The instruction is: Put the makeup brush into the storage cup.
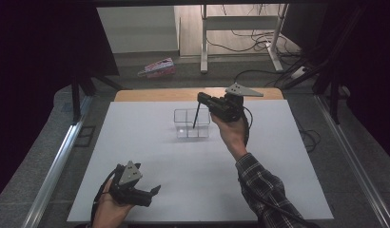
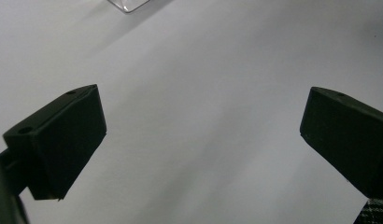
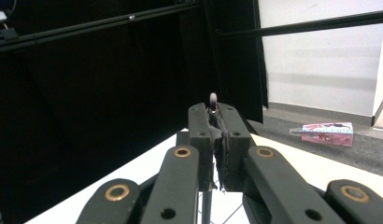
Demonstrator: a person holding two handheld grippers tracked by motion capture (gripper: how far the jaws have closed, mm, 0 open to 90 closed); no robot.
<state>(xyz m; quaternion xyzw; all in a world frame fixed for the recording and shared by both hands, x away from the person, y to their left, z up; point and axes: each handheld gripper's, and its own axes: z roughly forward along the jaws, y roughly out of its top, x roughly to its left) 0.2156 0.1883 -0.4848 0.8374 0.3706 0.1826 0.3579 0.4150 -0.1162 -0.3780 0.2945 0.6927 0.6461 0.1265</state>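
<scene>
A clear plastic box (image 1: 191, 123) with compartments stands on the white table top (image 1: 136, 142), a little past its middle. My right gripper (image 1: 201, 97) hovers above the box's right side, shut on a thin dark stick (image 1: 196, 114) that hangs slanting down into the box. In the right gripper view the jaws (image 3: 219, 116) are pressed together, with the stick's pale tip (image 3: 213, 99) poking out above them. My left gripper (image 1: 154, 194) rests low at the near left of the table. Its jaws (image 2: 201, 112) are wide apart with nothing between them, and a corner of the box (image 2: 129, 4) lies far ahead.
A pink carton (image 1: 157, 67) lies on the floor beyond the table. Black curtains hang at both sides. A desk frame (image 1: 240, 23) and cables stand at the back right. The table's wooden far edge (image 1: 183, 94) runs just behind the box. A plaid sleeve (image 1: 262, 183) crosses the near right.
</scene>
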